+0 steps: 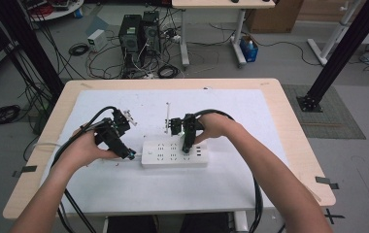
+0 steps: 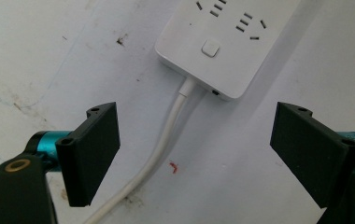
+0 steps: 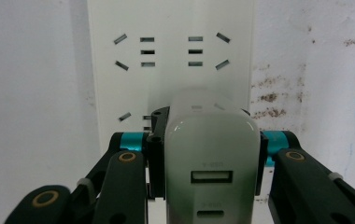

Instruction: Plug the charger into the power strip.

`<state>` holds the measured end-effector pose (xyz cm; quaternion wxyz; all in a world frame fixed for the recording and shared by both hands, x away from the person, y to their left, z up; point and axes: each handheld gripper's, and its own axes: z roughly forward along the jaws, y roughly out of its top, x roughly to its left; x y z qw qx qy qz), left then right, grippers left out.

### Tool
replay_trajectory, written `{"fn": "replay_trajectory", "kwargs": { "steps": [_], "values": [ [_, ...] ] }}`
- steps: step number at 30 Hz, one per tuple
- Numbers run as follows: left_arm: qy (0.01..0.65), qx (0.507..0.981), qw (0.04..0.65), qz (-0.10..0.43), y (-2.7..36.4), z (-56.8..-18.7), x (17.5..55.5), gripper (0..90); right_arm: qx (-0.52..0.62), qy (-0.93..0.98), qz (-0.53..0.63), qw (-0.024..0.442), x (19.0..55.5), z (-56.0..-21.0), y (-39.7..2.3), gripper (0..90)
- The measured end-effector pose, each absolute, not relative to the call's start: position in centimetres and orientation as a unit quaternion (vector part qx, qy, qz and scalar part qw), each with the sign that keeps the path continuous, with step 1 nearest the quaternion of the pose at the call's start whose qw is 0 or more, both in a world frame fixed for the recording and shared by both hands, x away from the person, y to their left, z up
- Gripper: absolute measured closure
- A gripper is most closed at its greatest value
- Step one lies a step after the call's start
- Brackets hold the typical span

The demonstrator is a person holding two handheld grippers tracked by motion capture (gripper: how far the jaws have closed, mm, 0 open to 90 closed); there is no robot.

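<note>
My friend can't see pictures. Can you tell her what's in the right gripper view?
The right gripper is shut on a white charger with two ports on its end, held just above a white power strip. The strip's empty sockets run ahead of it, and the strip lies on a stained white mat.

No readable text

The white charger (image 3: 210,158) carried faint marks above its two ports, too blurred to read; the power strip (image 3: 171,60) bore only socket slots and a plain button, without any legible label.
</note>
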<state>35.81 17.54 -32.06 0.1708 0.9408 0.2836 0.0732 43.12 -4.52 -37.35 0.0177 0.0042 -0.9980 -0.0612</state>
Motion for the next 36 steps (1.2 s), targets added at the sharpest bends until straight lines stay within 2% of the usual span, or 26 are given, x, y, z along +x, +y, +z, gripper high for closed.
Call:
{"fn": "replay_trajectory", "kwargs": {
  "steps": [3,5,7,11,13,14,20,36],
  "values": [
    [0.282,0.941,0.173,0.069,17.7,-32.1,35.7,16.0,0.004,-0.998,-0.062,0.023,43.2,-37.2,-4.6,61.8],
    [0.283,0.941,0.172,0.067,17.7,-32.2,35.6,16.0,-0.005,-0.997,-0.061,0.037,43.3,-37.0,-4.4,53.7],
    [0.283,0.941,0.175,0.068,17.7,-32.4,35.4,16.0,-0.005,-0.998,-0.05,0.039,43.2,-37.0,-4.3,49.2],
    [0.285,0.94,0.175,0.065,17.9,-32.6,35.2,16.0,0.001,-0.998,-0.053,0.039,43.2,-36.8,-4.5,51.6],
    [0.288,0.94,0.173,0.063,18.0,-32.8,35.2,16.0,0.0,-0.997,-0.069,0.036,43.2,-36.2,-4.7,60.1],
    [0.288,0.94,0.173,0.063,18.0,-32.9,35.2,16.0,0.007,-0.997,-0.069,0.019,43.1,-36.1,-4.8,62.1],
    [0.292,0.938,0.177,0.059,17.7,-33.2,35.4,16.0,0.034,-0.997,-0.074,-0.009,42.3,-36.2,-4.8,62.9],
    [0.289,0.938,0.18,0.057,17.3,-33.1,35.6,16.0,0.023,-0.996,-0.091,-0.015,42.1,-36.5,-5.5,63.0]
  ]
}}
